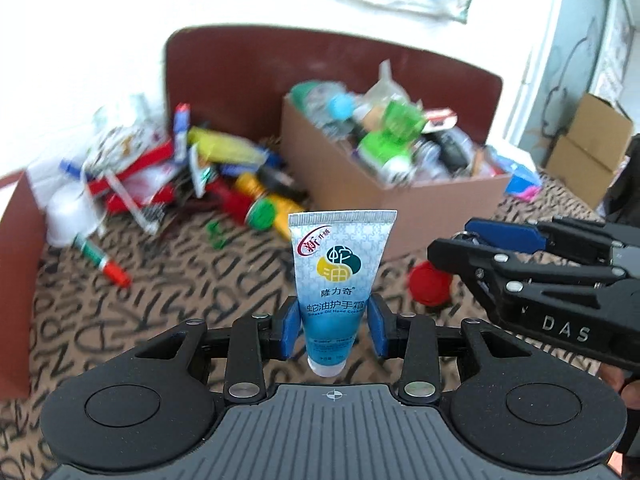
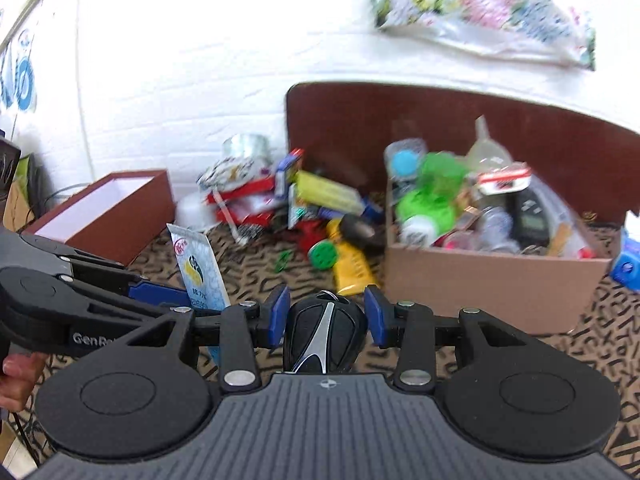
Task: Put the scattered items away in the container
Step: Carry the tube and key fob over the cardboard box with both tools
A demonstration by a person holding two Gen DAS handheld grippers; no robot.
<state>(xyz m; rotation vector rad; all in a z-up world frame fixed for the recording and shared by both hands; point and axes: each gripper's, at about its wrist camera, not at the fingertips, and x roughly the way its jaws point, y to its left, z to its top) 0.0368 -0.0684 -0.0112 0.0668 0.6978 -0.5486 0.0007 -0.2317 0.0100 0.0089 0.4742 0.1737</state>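
Bright, blown-out wall; background motion-blurred (fisheye-bent edges).

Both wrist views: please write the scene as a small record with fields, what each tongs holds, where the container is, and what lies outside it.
left tongs: shut on the hand cream tube, crimped end forward
right tongs: shut on the black car key fob
container: cardboard box, ahead of both tongs, already piled full
outside the box: pile of scattered items to its left; red cap near its front
surface: patterned cloth
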